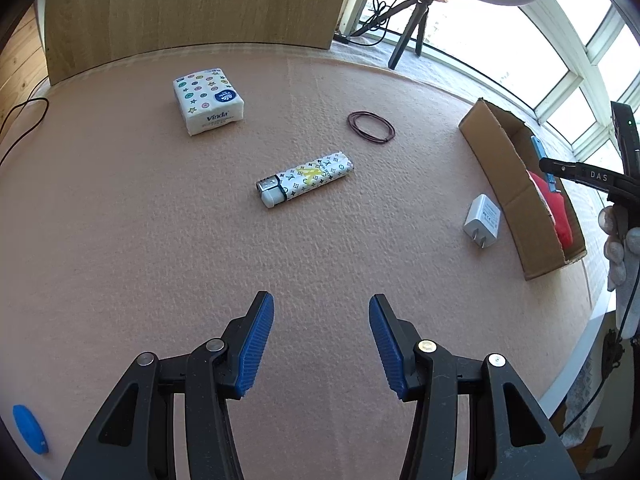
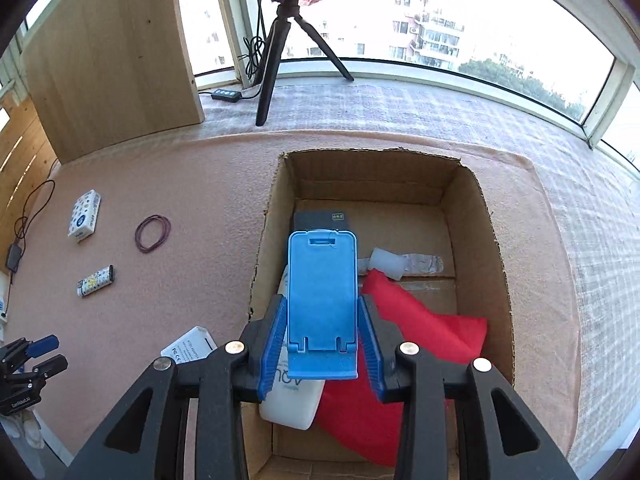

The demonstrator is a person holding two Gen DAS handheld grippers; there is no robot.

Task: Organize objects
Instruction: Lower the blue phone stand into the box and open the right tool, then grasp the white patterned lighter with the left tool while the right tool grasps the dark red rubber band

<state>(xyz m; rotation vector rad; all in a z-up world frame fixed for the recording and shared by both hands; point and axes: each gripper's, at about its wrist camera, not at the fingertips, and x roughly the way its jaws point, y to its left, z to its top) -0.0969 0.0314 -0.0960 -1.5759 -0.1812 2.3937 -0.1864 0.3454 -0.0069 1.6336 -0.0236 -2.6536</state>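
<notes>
My right gripper is shut on a blue phone stand, held above the open cardboard box. Inside the box lie a red cloth, a white bottle, a dark flat item and a crumpled wrapper. My left gripper hangs open over the pink mat, with nothing between its fingers. Ahead of it lie a patterned lighter, a tissue pack, a rubber band loop and a white charger plug beside the box.
A wooden board stands at the back of the mat. A tripod with a ring light stands on the sill by the window. A black cable runs at the left. A blue oval piece lies at the near left.
</notes>
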